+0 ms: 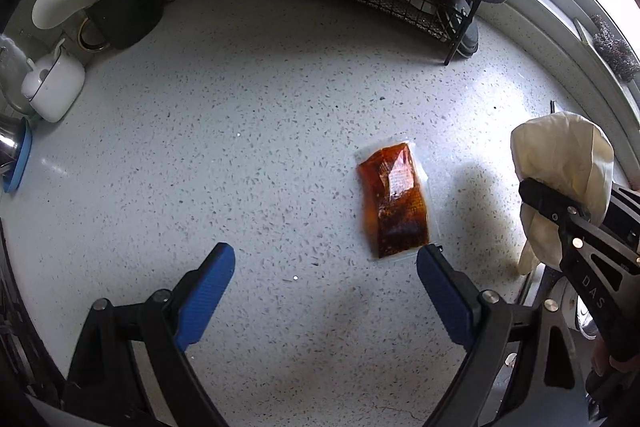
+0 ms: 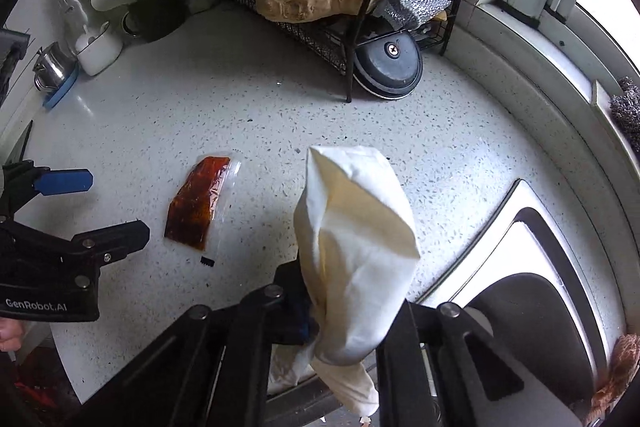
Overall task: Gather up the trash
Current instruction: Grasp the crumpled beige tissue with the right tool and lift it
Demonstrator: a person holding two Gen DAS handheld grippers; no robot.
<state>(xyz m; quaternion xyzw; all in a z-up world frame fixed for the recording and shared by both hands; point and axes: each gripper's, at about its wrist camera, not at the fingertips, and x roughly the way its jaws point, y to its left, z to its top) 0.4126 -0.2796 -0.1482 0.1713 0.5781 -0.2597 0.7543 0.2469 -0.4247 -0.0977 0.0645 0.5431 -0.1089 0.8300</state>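
**Right hand-held gripper clamped on tissue; sauce packet still on counter**

The right hand-held gripper was found closed on a crumpled cream tissue, which stood up from the jaws, clear of the speckled counter. We noted the left hand-held gripper with its blue pads spread wide and holding nothing, angled steeply down over the counter. A red-brown sauce packet lay flat just ahead of its right pad, off-centre to the opening. In our judgement the step in hand was the pickup of that packet. We would advise shifting the left jaws sideways until they straddle the packet's narrow width, lowering until the pads meet the counter, then closing gently, since a filled sachet may burst or slip. No bin was visible to us.
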